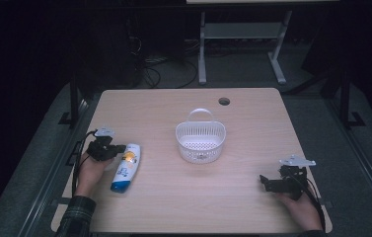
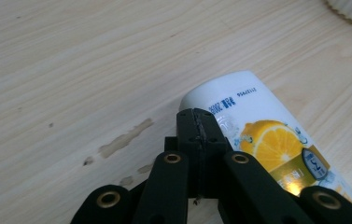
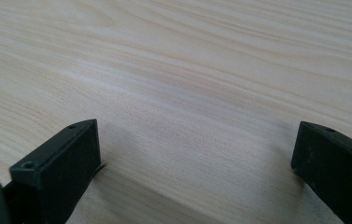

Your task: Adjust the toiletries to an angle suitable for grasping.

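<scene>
The bottle (image 2: 276, 140) runs off the frame's lower right (its small blue label print unreadable), partly behind the left claw (image 2: 197, 121).

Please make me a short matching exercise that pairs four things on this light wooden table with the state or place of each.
Things:
1. White bottle with a lemon label and blue cap
2. White perforated plastic basket with a handle
3. Left gripper
4. Right gripper

States or places:
A. Jaws wide apart, nothing between them
B. Standing upright near the middle of the table
C. Jaws closed together, beside the bottle
D. Lying on its side near the table's left edge

Pairs: 1-D, 2-B, 3-C, 4-A
</scene>
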Demonstrator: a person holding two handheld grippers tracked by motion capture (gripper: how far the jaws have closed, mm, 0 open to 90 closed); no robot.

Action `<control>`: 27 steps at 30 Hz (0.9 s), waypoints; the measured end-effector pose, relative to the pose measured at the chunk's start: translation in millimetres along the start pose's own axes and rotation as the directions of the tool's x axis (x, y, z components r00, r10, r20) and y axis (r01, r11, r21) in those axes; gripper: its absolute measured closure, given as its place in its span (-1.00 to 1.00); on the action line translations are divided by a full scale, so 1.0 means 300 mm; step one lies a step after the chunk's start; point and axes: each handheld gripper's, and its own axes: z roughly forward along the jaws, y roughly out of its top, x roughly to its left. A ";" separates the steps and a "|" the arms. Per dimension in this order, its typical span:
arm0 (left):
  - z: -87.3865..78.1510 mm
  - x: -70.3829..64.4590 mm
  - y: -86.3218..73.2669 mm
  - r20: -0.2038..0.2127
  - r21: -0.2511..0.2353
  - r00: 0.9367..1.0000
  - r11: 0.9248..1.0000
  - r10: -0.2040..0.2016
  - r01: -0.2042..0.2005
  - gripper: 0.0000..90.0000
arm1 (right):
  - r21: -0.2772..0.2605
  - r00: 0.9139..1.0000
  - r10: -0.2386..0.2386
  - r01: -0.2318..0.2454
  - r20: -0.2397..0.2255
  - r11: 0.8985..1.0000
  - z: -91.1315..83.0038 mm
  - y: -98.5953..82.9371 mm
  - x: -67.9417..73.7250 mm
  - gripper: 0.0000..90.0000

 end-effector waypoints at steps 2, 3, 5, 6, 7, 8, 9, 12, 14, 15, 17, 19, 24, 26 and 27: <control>0.008 -0.019 0.010 0.016 0.003 1.000 1.000 0.012 -0.012 1.00 | 0.000 1.000 0.001 -0.001 -0.001 1.000 0.000 0.000 0.000 -0.98; 0.008 -0.019 0.010 0.016 0.003 1.000 1.000 0.012 -0.012 1.00 | 0.000 1.000 0.001 -0.001 -0.001 1.000 0.000 0.000 0.000 -0.98; 0.014 -0.032 0.017 0.023 0.005 0.999 1.000 0.022 -0.022 1.00 | 0.000 1.000 0.001 -0.001 -0.001 1.000 0.000 0.000 0.000 -0.98; 0.016 -0.038 0.020 0.028 0.008 0.999 1.000 0.024 -0.024 1.00 | 0.000 1.000 0.001 -0.001 -0.001 1.000 0.000 0.000 0.001 -0.98; 0.019 -0.043 0.023 0.032 0.010 0.999 1.000 0.028 -0.028 1.00 | 0.000 1.000 0.001 -0.001 -0.001 1.000 0.000 0.000 0.001 -0.98; 0.021 -0.048 0.026 0.034 0.014 0.999 0.999 0.033 -0.034 1.00 | 0.000 1.000 0.001 -0.001 -0.001 1.000 0.000 0.000 0.000 -0.98; 0.023 -0.054 0.028 0.039 0.016 0.999 0.999 0.037 -0.037 1.00 | 0.000 1.000 0.001 -0.001 -0.001 1.000 0.000 0.000 0.000 -0.98; 0.029 -0.071 0.036 0.051 0.024 0.998 0.999 0.046 -0.047 1.00 | 0.000 1.000 0.000 0.000 -0.001 1.000 0.000 0.000 0.000 -0.98; 0.033 -0.084 0.041 0.058 0.029 0.997 0.998 0.058 -0.060 1.00 | 0.000 1.000 0.000 0.000 -0.001 1.000 0.000 0.000 0.000 -0.98; 0.035 -0.091 0.044 0.063 0.032 0.996 0.997 0.063 -0.065 1.00 | 0.000 1.000 0.001 -0.001 -0.002 1.000 0.000 0.000 0.001 -0.98; 0.040 -0.104 0.051 0.071 0.037 0.994 0.996 0.078 -0.080 1.00 | 0.000 1.000 -0.001 0.001 -0.002 1.000 0.000 0.000 0.000 -0.98; 0.046 -0.120 0.057 0.085 0.039 0.993 0.995 0.085 -0.089 1.00 | 0.000 1.000 -0.001 0.001 -0.002 1.000 0.000 0.000 0.000 -0.98; 0.062 -0.156 0.072 0.119 0.051 0.987 0.992 0.107 -0.114 1.00 | -0.001 1.000 -0.003 0.003 -0.004 1.000 0.000 0.000 0.000 -0.98; 0.066 -0.169 0.077 0.128 0.053 0.985 0.991 0.115 -0.123 1.00 | -0.001 1.000 -0.004 0.004 -0.004 1.000 0.000 0.000 0.000 -0.98; 0.068 -0.176 0.080 0.131 0.053 0.984 0.991 0.119 -0.127 1.00 | -0.001 1.000 -0.004 0.004 -0.005 1.000 0.000 0.000 0.000 -0.98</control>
